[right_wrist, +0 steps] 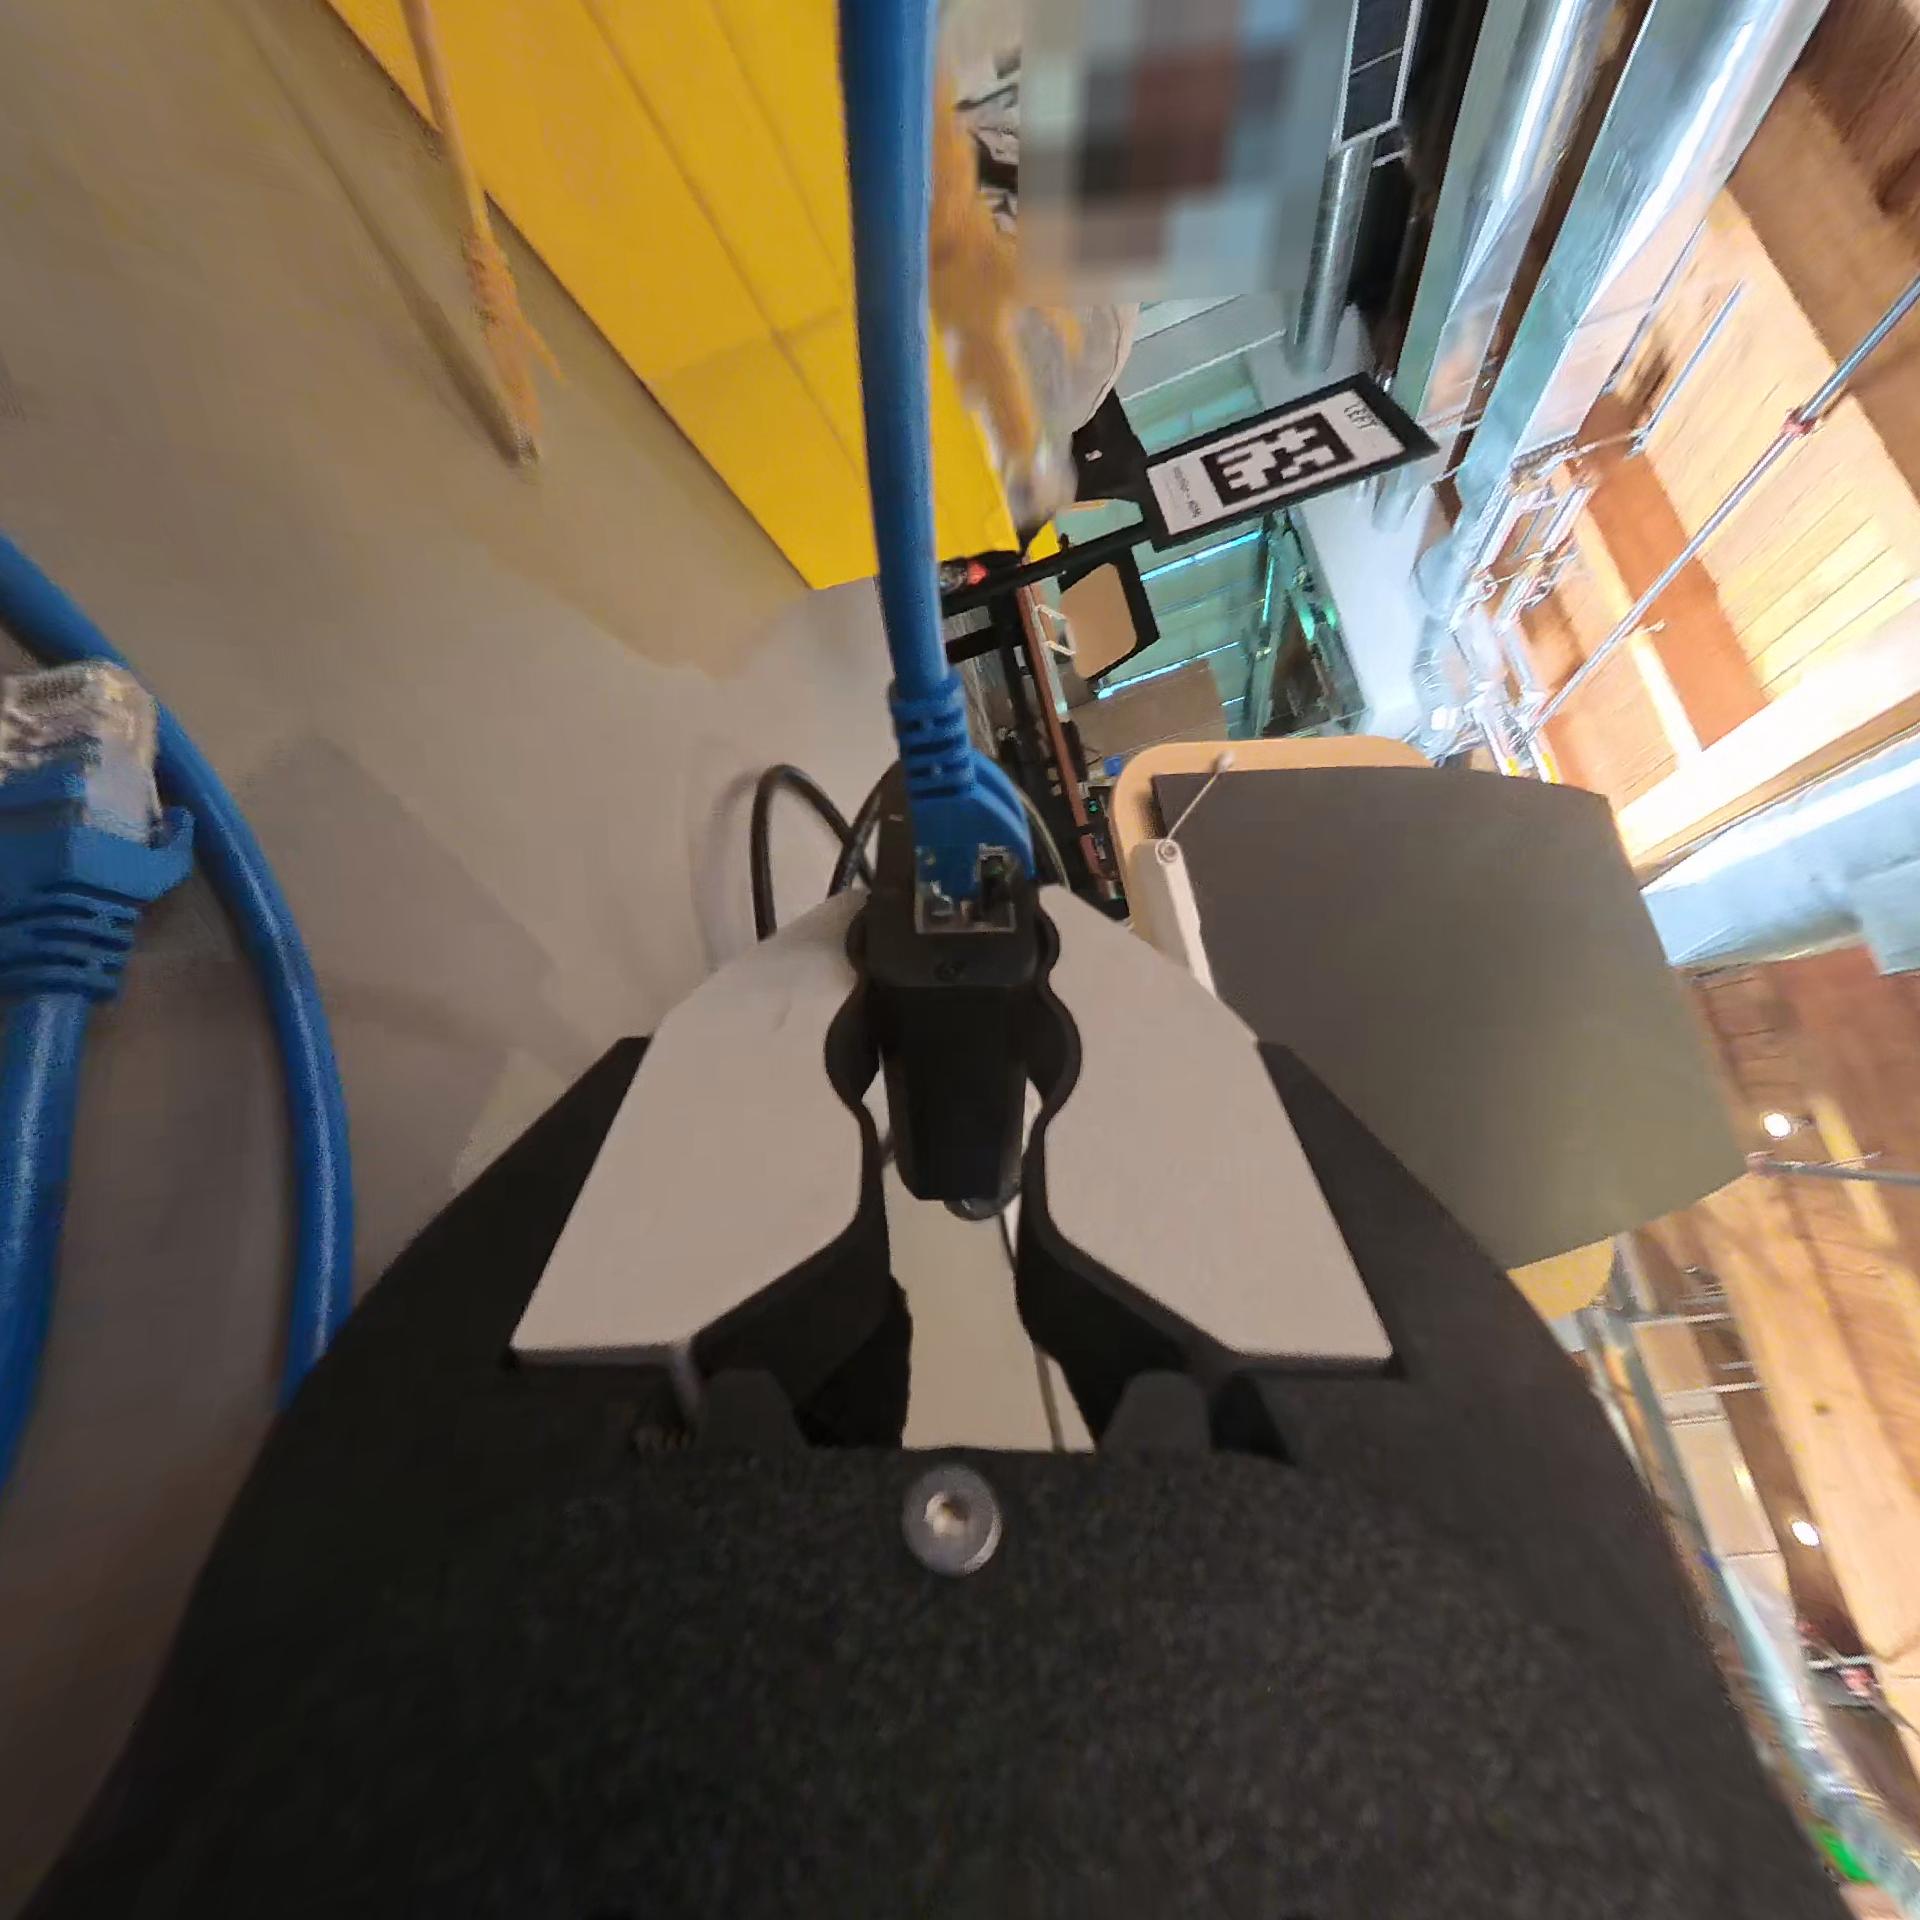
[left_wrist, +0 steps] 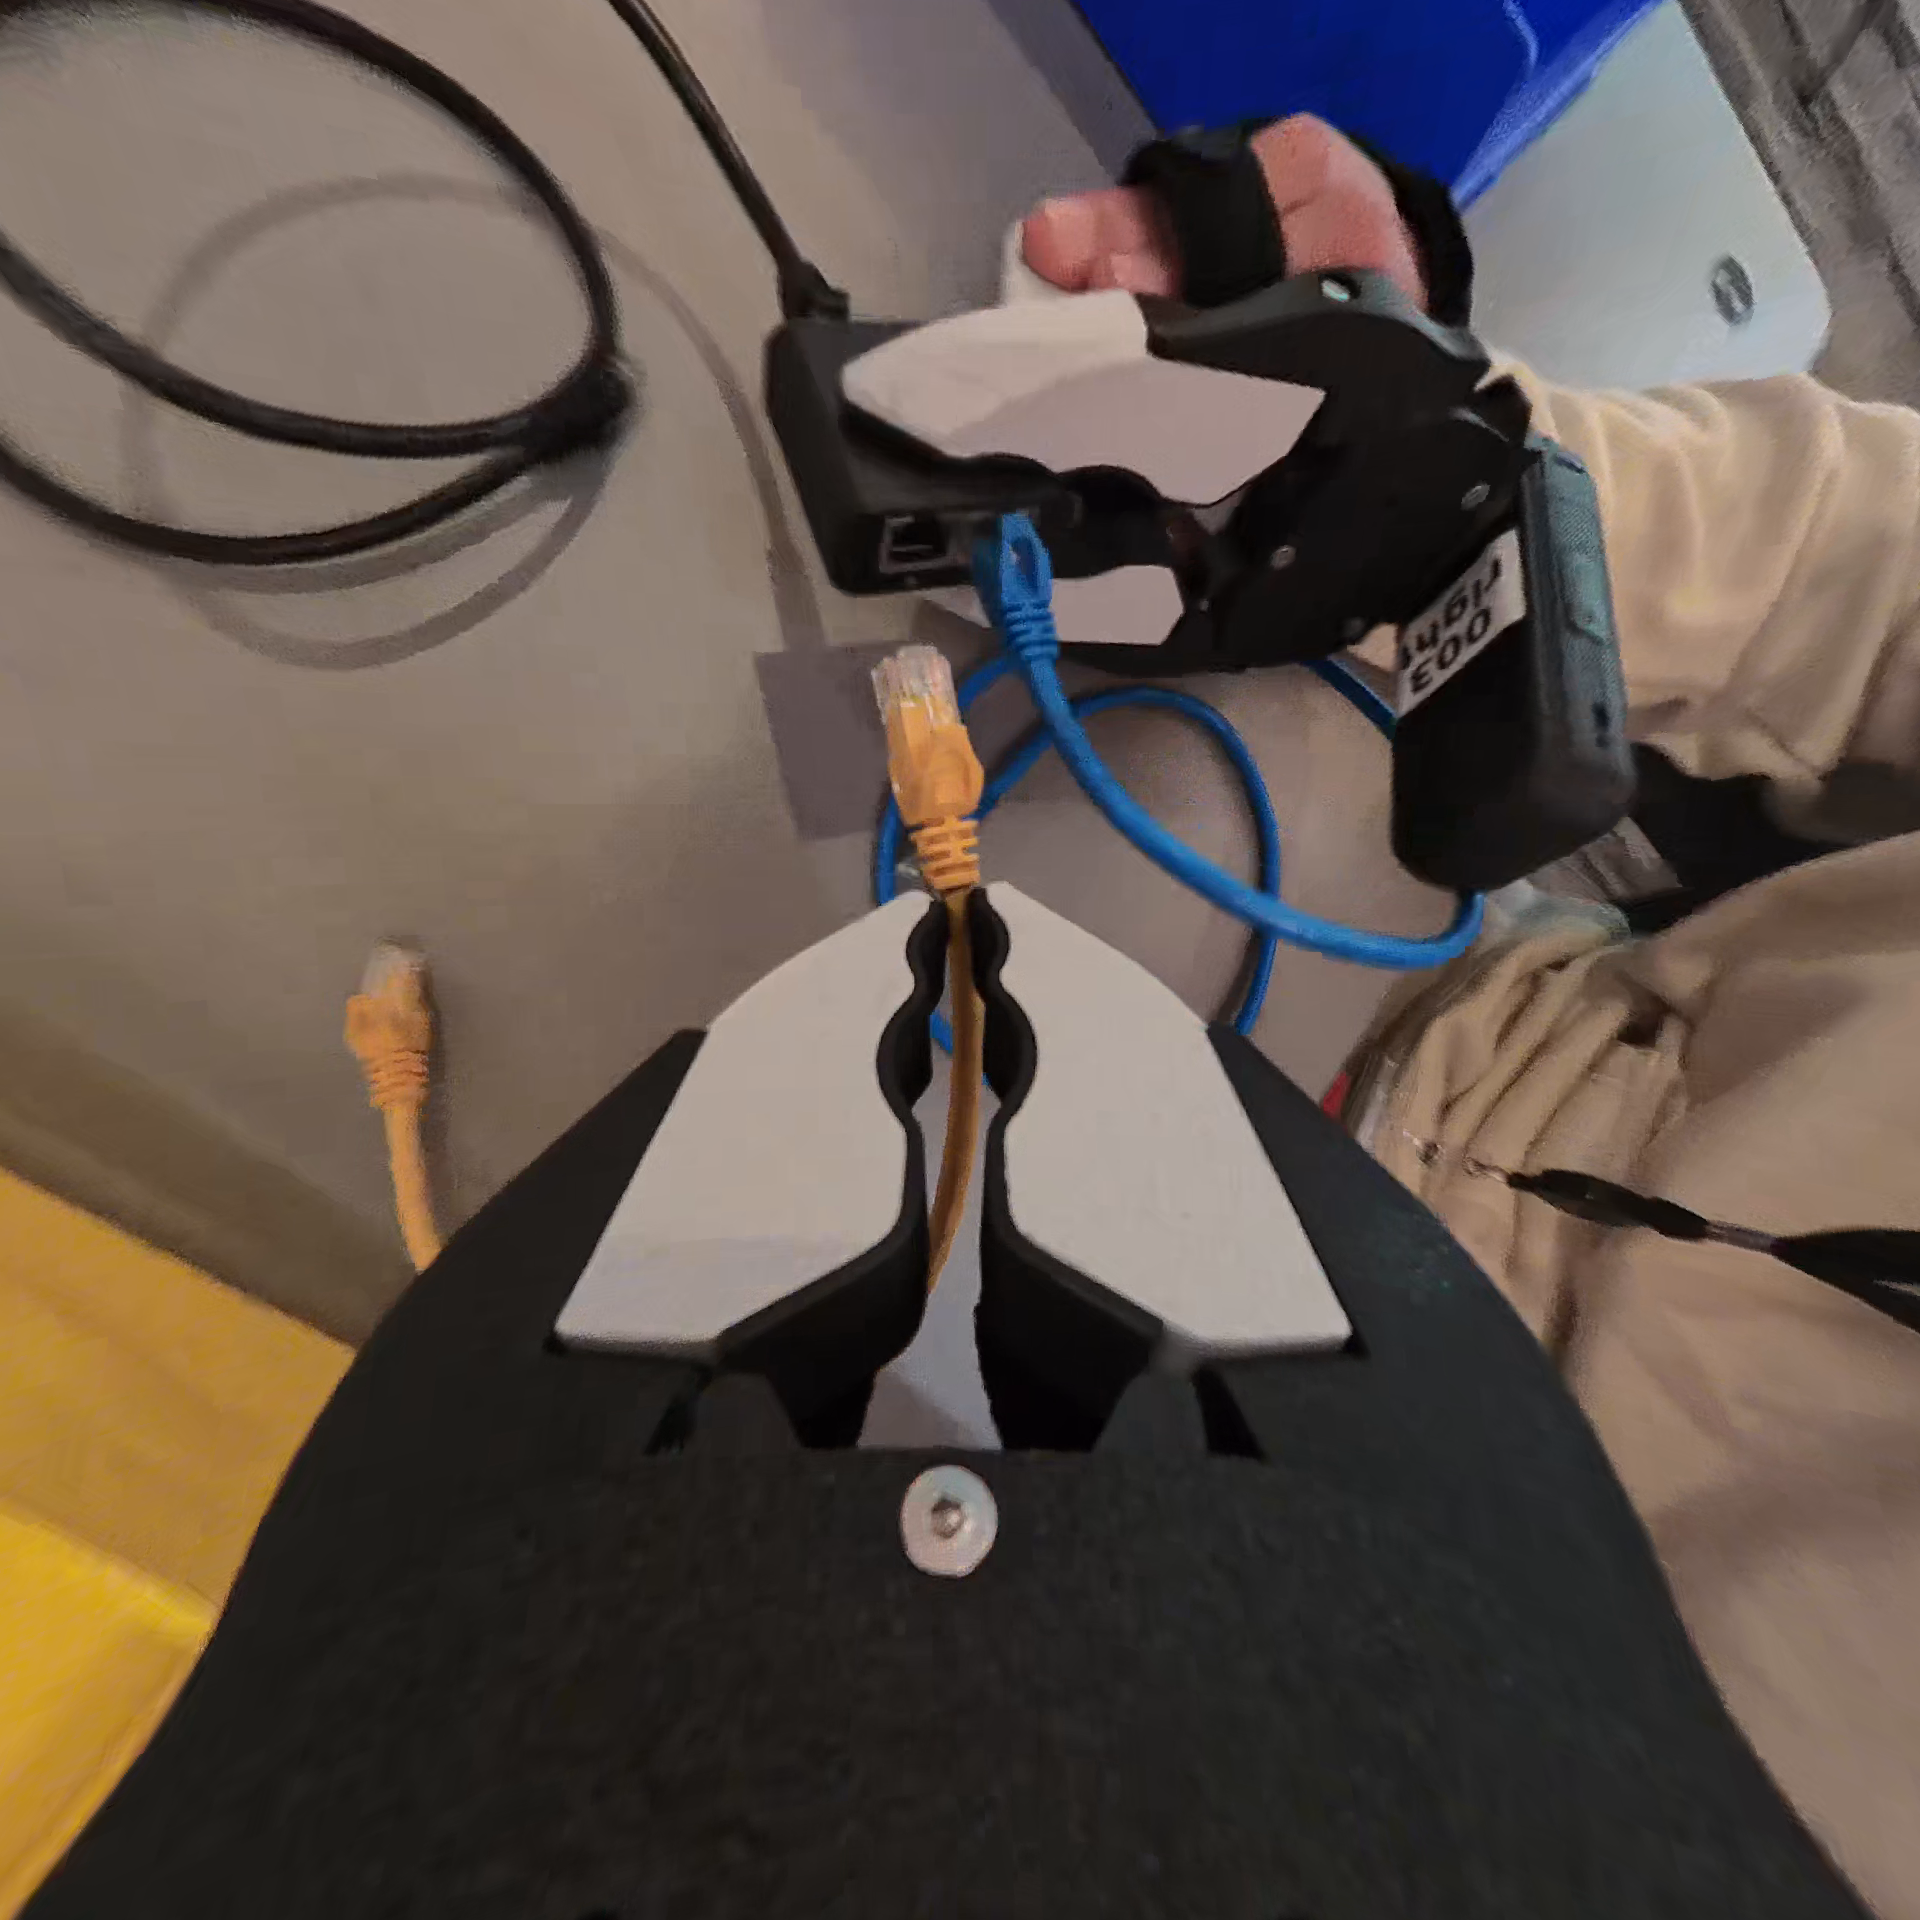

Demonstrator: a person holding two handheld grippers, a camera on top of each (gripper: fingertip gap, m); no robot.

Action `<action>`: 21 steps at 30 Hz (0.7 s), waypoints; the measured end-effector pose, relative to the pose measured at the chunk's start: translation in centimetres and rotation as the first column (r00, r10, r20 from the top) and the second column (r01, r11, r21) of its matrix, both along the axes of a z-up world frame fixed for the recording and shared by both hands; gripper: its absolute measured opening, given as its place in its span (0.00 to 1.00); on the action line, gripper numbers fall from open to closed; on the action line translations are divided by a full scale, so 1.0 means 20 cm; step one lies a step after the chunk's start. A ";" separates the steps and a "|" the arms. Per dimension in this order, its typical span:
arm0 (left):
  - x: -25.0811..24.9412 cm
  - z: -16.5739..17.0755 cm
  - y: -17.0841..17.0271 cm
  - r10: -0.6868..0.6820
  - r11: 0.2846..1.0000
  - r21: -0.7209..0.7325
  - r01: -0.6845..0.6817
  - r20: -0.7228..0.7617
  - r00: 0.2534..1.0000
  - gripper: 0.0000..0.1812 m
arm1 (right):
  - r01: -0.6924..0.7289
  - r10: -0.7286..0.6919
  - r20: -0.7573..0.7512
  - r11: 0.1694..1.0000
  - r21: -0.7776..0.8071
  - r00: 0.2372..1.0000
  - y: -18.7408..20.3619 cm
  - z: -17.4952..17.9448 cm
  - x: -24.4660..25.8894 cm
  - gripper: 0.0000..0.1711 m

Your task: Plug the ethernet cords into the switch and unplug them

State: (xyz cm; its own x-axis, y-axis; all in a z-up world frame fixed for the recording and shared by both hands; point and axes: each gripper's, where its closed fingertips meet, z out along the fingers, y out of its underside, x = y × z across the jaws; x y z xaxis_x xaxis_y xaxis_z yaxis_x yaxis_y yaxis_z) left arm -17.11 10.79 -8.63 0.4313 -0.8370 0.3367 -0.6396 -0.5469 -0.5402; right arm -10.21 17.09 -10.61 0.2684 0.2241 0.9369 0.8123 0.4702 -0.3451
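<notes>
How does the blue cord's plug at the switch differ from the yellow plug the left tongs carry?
The blue plug is seated in a port of the switch; the yellow plug is in the air, short of it. The left tongs pinch the yellow cord just behind its plug; nothing grips the blue one. Both have ribbed boots.

Between the yellow plug (left_wrist: 925, 727) and the switch (left_wrist: 883, 488) the surface (left_wrist: 416, 727) lies bare, so the open port (left_wrist: 912, 542) is reachable. The blue cord (left_wrist: 1081, 748) fills the neighbouring port and loops just beside that path; the right gripper (left_wrist: 1039, 416) crowds the switch's far side.
</notes>
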 end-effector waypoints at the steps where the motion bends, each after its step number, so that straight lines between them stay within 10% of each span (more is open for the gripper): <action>1: 0.04 -0.02 0.00 -0.026 0.998 -0.050 0.026 -0.008 1.000 0.02 | 0.010 -0.010 0.020 1.000 0.014 1.000 0.00 0.00 0.00 0.14; 21: 0.16 -0.12 0.07 0.007 0.962 -0.272 0.006 0.045 0.999 0.02 | 0.037 -0.039 0.090 0.999 0.027 0.995 0.01 -0.04 -0.01 0.14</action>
State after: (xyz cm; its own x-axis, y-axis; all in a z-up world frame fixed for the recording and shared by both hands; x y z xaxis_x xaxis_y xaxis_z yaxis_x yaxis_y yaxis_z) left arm -13.92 12.23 -11.03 0.4110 -0.7111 0.5704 -0.6175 -0.6775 -0.3997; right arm -10.34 17.31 -11.43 0.1896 0.1911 0.9631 0.8572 0.4461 -0.2573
